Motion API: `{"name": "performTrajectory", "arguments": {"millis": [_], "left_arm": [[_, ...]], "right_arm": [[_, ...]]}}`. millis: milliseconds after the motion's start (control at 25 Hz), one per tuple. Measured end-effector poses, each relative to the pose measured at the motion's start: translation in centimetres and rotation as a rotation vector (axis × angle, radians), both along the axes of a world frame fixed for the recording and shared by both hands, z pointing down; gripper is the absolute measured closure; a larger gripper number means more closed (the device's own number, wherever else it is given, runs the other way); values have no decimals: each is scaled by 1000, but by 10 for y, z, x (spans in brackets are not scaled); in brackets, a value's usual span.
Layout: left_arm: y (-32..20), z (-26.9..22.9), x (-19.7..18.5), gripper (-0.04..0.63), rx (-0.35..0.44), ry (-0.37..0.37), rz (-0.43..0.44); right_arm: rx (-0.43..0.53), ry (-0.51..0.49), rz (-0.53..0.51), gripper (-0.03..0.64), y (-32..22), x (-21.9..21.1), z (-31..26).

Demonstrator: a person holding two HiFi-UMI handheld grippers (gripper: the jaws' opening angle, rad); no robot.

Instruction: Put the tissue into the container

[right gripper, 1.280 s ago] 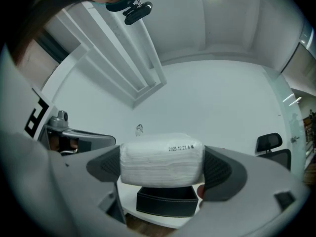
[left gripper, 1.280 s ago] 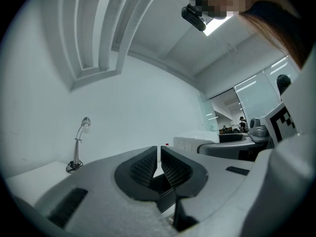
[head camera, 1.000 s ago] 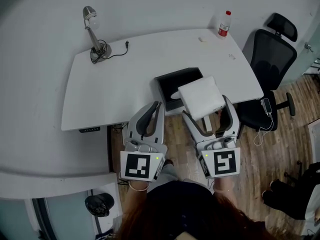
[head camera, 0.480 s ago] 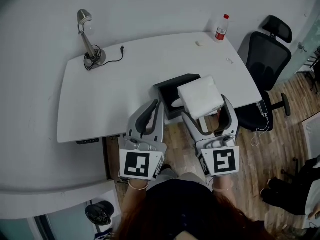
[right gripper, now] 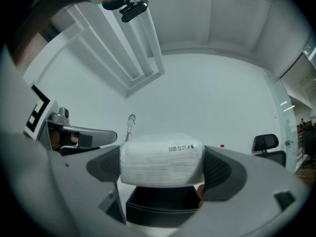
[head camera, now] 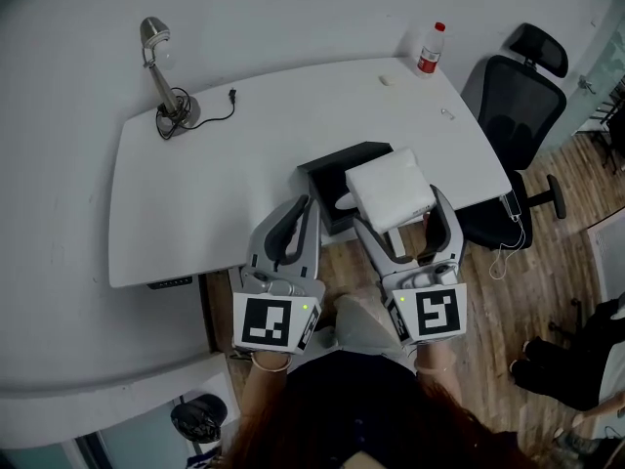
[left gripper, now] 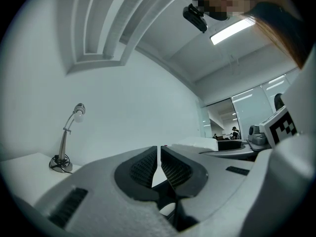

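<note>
Right tool (head camera: 398,213) is clamping the tissue pack (head camera: 389,188) by its two sides, just over the container's (head camera: 327,167) near right corner. It's looking soft and light, so I'm guessing a gentle side grip works. Left tool (head camera: 303,208) is sitting nearly closed, empty, left of the container.

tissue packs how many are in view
1: the tissue pack clamped in the right gripper, by the black container. A pale patch inside it may be another.
</note>
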State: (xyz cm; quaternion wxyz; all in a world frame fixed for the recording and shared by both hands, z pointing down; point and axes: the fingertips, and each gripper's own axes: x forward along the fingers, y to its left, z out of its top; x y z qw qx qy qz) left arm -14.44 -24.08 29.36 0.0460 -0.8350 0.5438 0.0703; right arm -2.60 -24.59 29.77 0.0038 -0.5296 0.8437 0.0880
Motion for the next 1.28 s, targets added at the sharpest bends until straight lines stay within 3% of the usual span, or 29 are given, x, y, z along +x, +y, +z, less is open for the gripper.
{"name": "performTrajectory", "arguments": {"millis": [1280], "left_arm": [[-81, 34, -6, 552, -87, -19, 33]], "right_arm": [[-192, 63, -37, 164, -89, -23, 90]]}}
